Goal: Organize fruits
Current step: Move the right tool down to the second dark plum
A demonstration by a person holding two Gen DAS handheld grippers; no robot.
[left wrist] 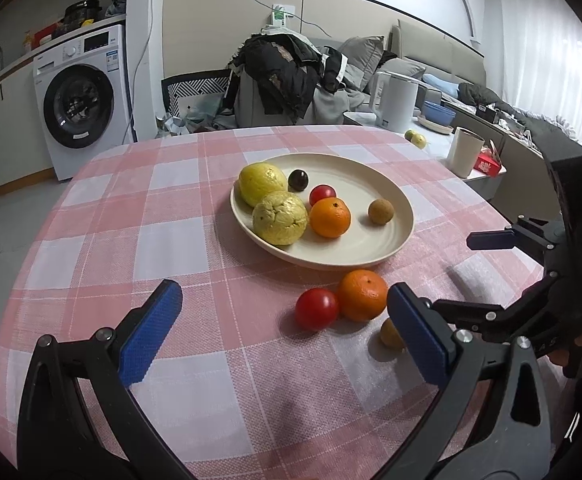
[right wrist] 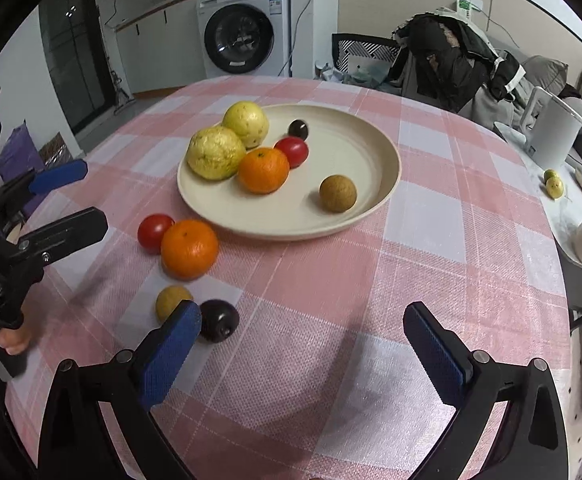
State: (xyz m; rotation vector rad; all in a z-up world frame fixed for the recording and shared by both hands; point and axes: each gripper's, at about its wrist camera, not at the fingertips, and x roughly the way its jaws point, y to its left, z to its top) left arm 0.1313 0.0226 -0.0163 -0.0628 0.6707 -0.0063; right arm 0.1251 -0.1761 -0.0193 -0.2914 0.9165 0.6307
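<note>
A cream plate point(left wrist: 375, 248) point(right wrist: 371, 148) holds two yellow fruits point(left wrist: 279, 218), an orange point(left wrist: 329, 217), a red tomato point(left wrist: 322, 195), a dark plum point(left wrist: 298, 180) and a brown longan point(left wrist: 381, 211). On the cloth in front lie a loose orange point(left wrist: 362, 295) point(right wrist: 189, 249), a red tomato point(left wrist: 316, 309) point(right wrist: 154, 231), a small yellow-brown fruit point(left wrist: 390, 334) point(right wrist: 172, 300) and a dark plum point(right wrist: 219, 320). My left gripper point(left wrist: 287, 332) is open and empty, just short of the loose fruits. My right gripper point(right wrist: 303, 344) is open and empty, its left finger beside the plum.
The round table has a pink and white checked cloth point(left wrist: 179, 216). A side table at the right holds a white kettle point(left wrist: 397, 100), a cup point(left wrist: 465, 152) and small fruits point(left wrist: 417, 139). A washing machine point(left wrist: 81, 100) and a clothes-covered chair point(left wrist: 287, 76) stand beyond.
</note>
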